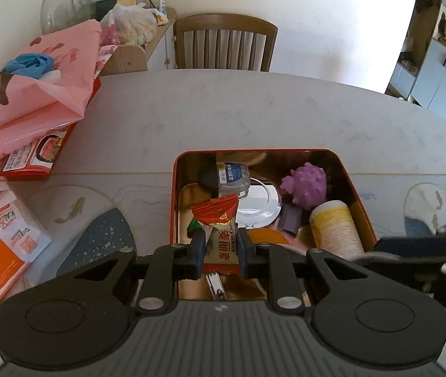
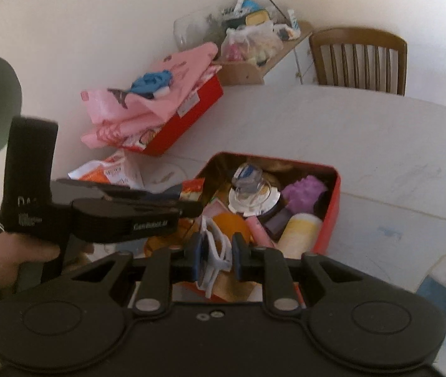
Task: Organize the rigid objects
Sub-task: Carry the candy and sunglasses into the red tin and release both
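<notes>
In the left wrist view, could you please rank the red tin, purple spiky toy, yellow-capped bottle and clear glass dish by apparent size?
1. red tin
2. clear glass dish
3. yellow-capped bottle and purple spiky toy: too alike, and the bottle sits nearer the camera.

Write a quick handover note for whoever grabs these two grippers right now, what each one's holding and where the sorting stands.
Left gripper: shut on a red and orange snack packet, held over the near end of the red tin.
Right gripper: shut on a white-framed pair of glasses, also over the tin's near end.
Already in the tin: purple spiky toy, yellow-white tube, small clear bottle, glass dish, orange round item.
Left to do: release both held items into the tin, probably one at a time since the grippers sit close together. Bags and boxes at the table's far left edge are untouched.
</notes>
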Demonstrator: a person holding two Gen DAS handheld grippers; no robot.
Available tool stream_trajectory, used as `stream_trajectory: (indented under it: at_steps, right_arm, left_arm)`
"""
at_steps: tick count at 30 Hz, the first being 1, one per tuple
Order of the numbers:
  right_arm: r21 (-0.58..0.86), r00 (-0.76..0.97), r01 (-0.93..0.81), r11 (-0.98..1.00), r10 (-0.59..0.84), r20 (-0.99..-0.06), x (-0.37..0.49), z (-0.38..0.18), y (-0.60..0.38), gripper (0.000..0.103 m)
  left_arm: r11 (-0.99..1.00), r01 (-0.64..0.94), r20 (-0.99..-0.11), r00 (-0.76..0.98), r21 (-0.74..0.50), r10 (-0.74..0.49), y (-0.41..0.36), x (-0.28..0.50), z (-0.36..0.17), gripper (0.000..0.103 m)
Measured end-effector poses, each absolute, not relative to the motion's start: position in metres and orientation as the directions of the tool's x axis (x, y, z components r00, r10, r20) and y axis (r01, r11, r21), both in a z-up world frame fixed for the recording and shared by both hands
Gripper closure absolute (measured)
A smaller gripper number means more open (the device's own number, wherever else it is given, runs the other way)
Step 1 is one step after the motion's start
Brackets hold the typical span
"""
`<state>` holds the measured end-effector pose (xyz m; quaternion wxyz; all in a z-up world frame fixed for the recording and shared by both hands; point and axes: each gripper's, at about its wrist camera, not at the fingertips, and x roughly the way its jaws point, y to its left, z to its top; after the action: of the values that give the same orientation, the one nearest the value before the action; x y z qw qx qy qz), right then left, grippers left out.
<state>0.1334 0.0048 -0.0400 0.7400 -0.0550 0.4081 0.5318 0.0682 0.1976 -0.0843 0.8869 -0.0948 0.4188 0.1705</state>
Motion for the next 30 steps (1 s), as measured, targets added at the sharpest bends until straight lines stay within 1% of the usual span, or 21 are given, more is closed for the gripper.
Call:
stream_trajectory:
  at_steps: [5, 11, 15, 19, 30]
  right_arm:
    - [0.367, 0.053, -0.838, 0.404, 0.730, -0.681, 0.139, -0.055, 0.012, 0.083]
    - [0.339, 0.039, -0.864, 0.371, 0.722, -0.691, 0.139, -0.066, 0.018, 0.080]
    - [0.318, 0.040, -0.876, 0.363, 0.711, -0.702, 0.141, -0.071, 0.021, 0.079]
    - [0.286, 0.062, -0.882, 0.374, 0.694, -0.717, 0.141, -0.076, 0.021, 0.080]
    - [0.281, 0.080, -0.875, 0.395, 0.689, -0.720, 0.140, -0.073, 0.020, 0.074]
  left_arm:
    - [0.916, -0.401, -0.781, 0.574, -0.009, 0.244, 0.206, 0.077, -0.090, 0.083]
    - [0.922, -0.387, -0.784, 0.573, -0.003, 0.238, 0.214, 0.091, -0.096, 0.083]
    - [0.927, -0.375, -0.788, 0.569, 0.005, 0.235, 0.215, 0.099, -0.102, 0.083]
    - [0.928, -0.372, -0.797, 0.561, -0.001, 0.224, 0.217, 0.104, -0.108, 0.083]
    - [0.930, -0.367, -0.817, 0.547, -0.037, 0.183, 0.221, 0.109, -0.117, 0.082]
